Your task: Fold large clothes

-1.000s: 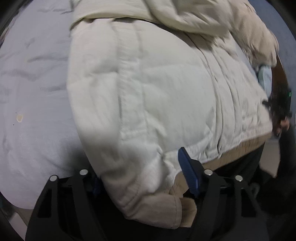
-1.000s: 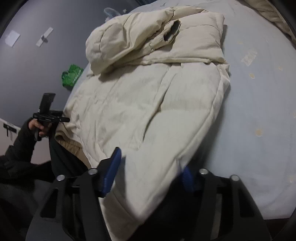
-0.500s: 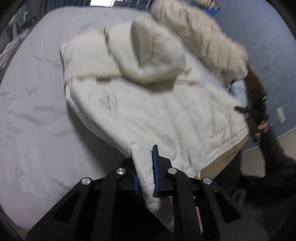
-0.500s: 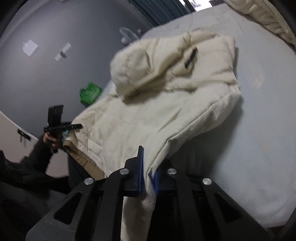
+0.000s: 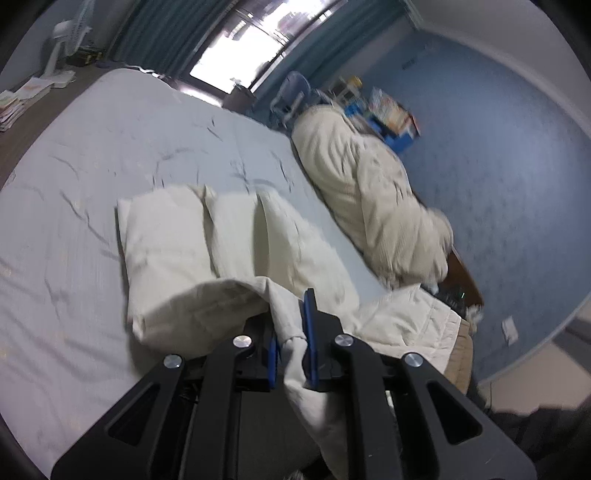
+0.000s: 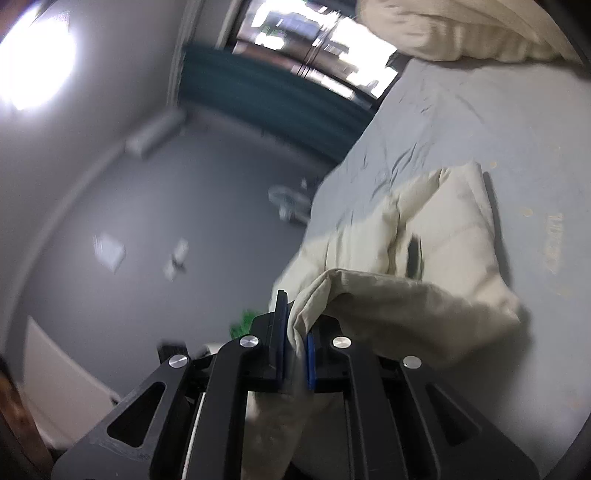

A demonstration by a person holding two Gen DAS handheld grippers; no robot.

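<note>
A cream padded jacket point(image 5: 192, 251) lies on the pale bed sheet point(image 5: 92, 147), its near hem lifted off the bed. My left gripper point(image 5: 291, 328) is shut on one bottom corner of that hem, and cloth hangs down between the blue pads. In the right wrist view the same jacket point(image 6: 436, 258) rises toward my right gripper point(image 6: 295, 332), which is shut on the other hem corner. A dark pocket slit point(image 6: 413, 254) shows on the jacket's upper part. The raised hem curls over the part still lying flat.
A second cream garment point(image 5: 369, 192) lies heaped along the bed's right edge by the blue wall point(image 5: 498, 166). A window with teal curtains point(image 5: 236, 44) is beyond the bed. Books point(image 5: 14, 99) and a fan point(image 5: 62, 33) stand at far left. A grey wall point(image 6: 129, 203) is left of the right gripper.
Both grippers closed on the jacket's bottom hem corners and rose, tilting up toward the room. The hem has lifted off the bed and curls over the jacket.
</note>
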